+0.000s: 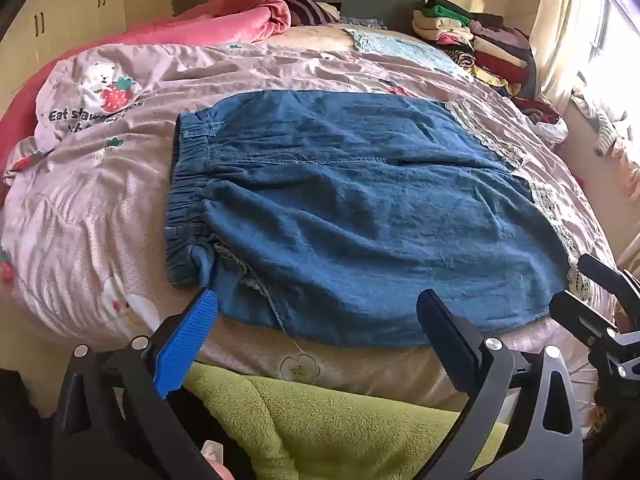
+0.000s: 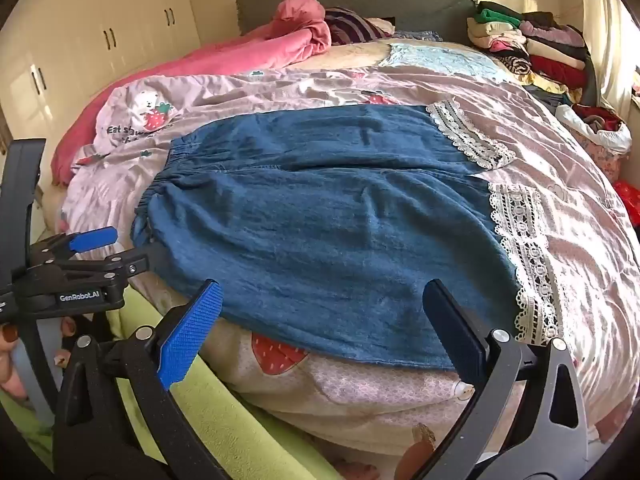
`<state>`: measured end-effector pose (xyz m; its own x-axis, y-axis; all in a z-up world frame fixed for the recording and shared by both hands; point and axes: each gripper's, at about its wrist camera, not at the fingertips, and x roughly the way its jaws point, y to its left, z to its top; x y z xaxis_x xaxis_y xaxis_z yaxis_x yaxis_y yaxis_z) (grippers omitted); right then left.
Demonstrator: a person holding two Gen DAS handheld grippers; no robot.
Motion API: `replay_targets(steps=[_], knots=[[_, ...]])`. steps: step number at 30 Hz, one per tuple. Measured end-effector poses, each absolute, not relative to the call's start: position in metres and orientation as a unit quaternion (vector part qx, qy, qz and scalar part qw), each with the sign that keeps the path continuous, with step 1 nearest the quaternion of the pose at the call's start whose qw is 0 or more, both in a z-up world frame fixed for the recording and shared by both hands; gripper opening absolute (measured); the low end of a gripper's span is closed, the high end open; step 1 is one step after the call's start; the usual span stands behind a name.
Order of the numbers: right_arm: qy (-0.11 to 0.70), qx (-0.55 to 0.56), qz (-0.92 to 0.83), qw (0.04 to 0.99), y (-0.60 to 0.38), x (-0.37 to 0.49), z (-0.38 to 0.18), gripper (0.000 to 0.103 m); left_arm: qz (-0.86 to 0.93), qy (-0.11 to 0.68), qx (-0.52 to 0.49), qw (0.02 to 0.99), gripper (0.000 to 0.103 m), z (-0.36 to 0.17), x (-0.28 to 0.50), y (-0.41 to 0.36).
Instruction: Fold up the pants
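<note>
Blue denim pants point(image 1: 340, 208) with white lace hems point(image 2: 524, 248) lie spread flat on the pink quilt point(image 1: 120, 184), waistband point(image 1: 188, 200) to the left, legs to the right. They also show in the right wrist view point(image 2: 320, 216). My left gripper point(image 1: 320, 312) is open and empty, just above the pants' near edge close to the waistband. My right gripper point(image 2: 324, 300) is open and empty, over the near edge toward the leg end. The right gripper also shows at the left view's right edge point(image 1: 576, 288), and the left gripper at the right view's left edge point(image 2: 120, 248).
A pink blanket point(image 1: 224, 24) is bunched at the headboard. A stack of folded clothes point(image 1: 476, 40) stands at the bed's far right corner. A green fleece blanket point(image 1: 320, 428) hangs at the near bed edge. Cupboards point(image 2: 100, 40) stand at left, curtain and window at right.
</note>
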<state>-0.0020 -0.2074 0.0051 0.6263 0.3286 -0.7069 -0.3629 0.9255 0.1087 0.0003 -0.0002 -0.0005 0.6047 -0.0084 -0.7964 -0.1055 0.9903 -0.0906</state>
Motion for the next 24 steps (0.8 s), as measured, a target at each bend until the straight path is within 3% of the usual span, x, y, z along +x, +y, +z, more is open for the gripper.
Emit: replay_targets(steps=[24], knots=[[0.387, -0.03, 0.189, 0.902, -0.197, -0.006, 0.012, 0.095, 0.031, 0.435, -0.056, 0.898, 0.099, 0.011, -0.004, 0.0]])
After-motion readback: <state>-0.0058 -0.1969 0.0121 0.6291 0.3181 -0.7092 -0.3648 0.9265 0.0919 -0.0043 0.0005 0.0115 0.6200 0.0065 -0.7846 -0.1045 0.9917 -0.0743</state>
